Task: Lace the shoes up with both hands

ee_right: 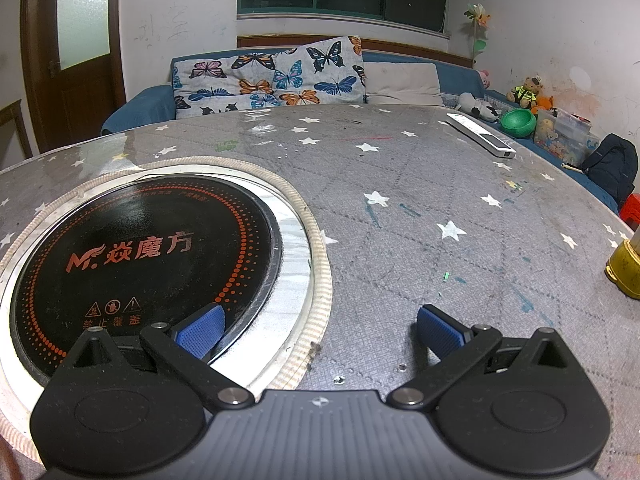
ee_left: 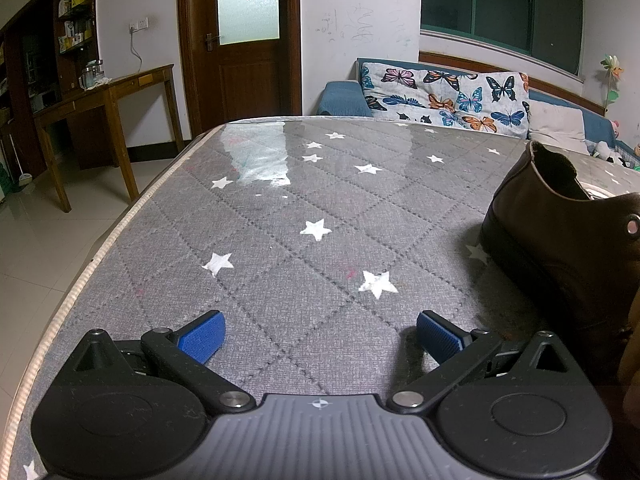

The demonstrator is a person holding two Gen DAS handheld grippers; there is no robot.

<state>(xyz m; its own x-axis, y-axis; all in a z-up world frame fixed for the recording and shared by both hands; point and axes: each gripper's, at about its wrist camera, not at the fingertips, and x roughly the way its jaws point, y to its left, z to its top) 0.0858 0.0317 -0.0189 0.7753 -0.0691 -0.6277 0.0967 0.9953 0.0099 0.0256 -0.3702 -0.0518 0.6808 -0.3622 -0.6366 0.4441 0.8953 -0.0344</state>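
Blue ribbed pads (ee_left: 202, 336) on my left gripper (ee_left: 320, 334) stand wide apart, holding nothing, low over the grey quilted star-print table cover (ee_left: 280, 208). To its right on that cover stands the brown leather shoe (ee_left: 560, 240), its metal eyelet (ee_left: 633, 225) facing me; no pad touches it. I see no lace from this view. My right gripper (ee_right: 320, 332) is likewise spread wide and empty, its left pad over the round black induction hob (ee_right: 140, 256) set into the table, its right pad over the cover.
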